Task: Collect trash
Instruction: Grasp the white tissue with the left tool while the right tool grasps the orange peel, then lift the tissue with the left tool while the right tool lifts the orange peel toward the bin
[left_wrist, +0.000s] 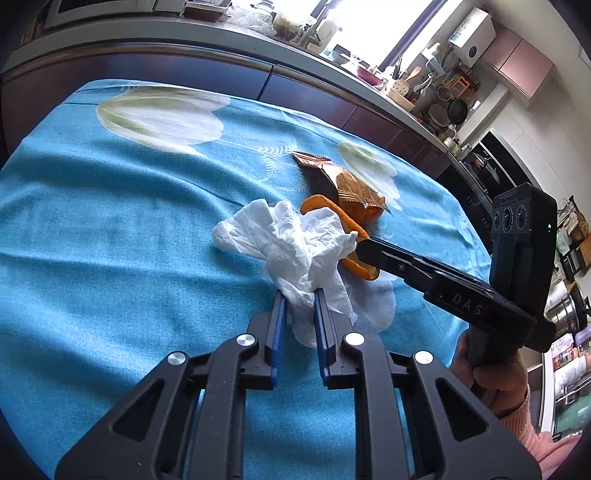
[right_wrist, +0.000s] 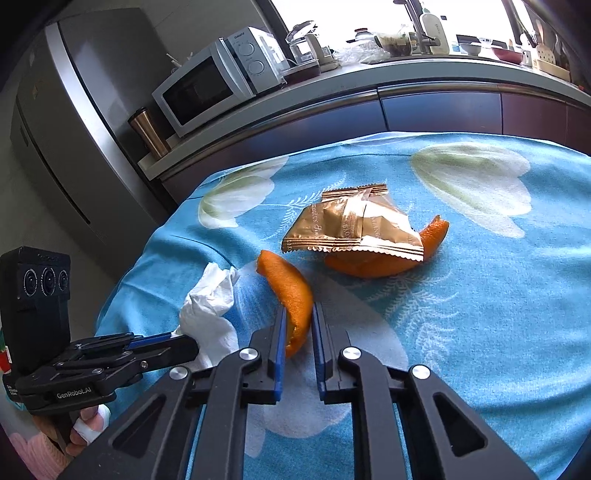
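A crumpled white tissue (left_wrist: 284, 236) lies on the blue flowered tablecloth (left_wrist: 110, 221). My left gripper (left_wrist: 300, 295) is shut on the tissue's near end. Seen from the right wrist, the same gripper (right_wrist: 181, 338) pinches the tissue (right_wrist: 208, 302) from the left. My right gripper (right_wrist: 298, 310) is shut on a curved strip of orange peel (right_wrist: 288, 288), which the left wrist view shows beside the tissue (left_wrist: 364, 272). Behind it a gold snack wrapper (right_wrist: 351, 229) lies on top of a second piece of orange peel (right_wrist: 369, 267).
Dark kitchen cabinets under a grey counter run along the table's far side. A microwave (right_wrist: 207, 88) and a copper tumbler (right_wrist: 147, 133) stand on the counter by a steel fridge (right_wrist: 74, 110). A person's hands hold both gripper handles near the table's front edge.
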